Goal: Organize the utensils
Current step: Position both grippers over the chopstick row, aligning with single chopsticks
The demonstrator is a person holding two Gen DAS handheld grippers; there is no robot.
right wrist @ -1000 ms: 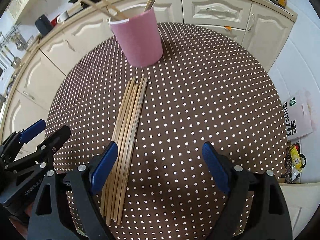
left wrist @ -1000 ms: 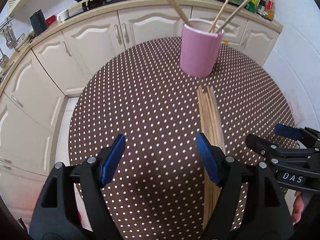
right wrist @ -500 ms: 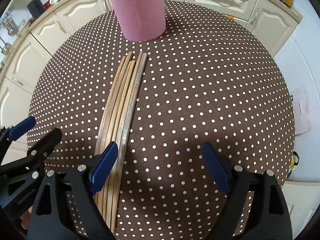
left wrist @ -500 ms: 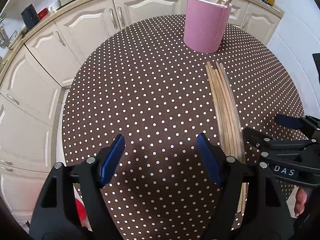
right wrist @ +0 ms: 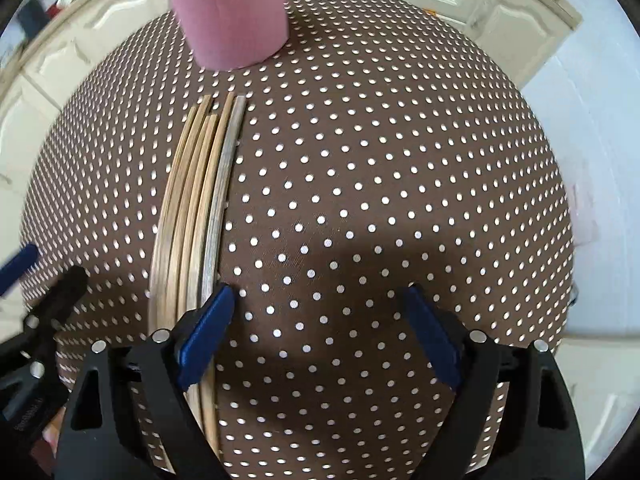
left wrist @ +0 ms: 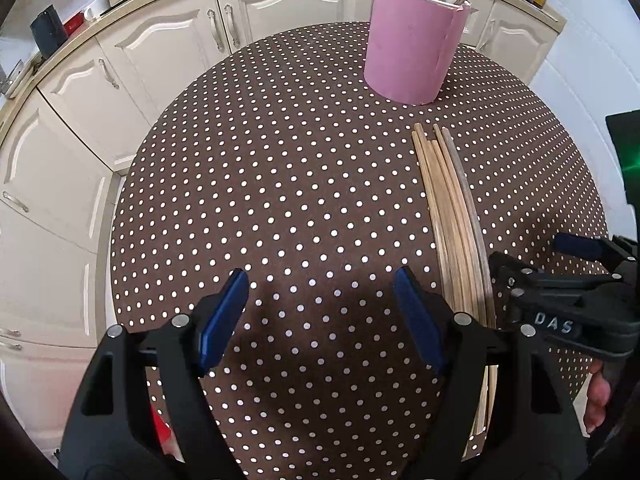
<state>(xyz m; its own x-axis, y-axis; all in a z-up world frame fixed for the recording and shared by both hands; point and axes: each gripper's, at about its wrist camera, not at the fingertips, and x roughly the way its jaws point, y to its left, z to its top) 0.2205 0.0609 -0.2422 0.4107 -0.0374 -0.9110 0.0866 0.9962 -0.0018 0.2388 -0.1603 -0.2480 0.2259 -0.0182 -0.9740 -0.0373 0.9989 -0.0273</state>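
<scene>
Below, a round table under a brown cloth with white polka dots [left wrist: 280,200] carries a row of pale wooden chopsticks [left wrist: 452,216] lying side by side, far ends just short of a pink cylindrical holder [left wrist: 412,44] that stands upright with a few sticks in it. Left gripper [left wrist: 320,312], black with blue pads, hangs wide open and empty over bare cloth, left of the row. Right gripper [right wrist: 320,336] is likewise wide open and empty, its left pad over the row's right edge; contact cannot be told
</scene>
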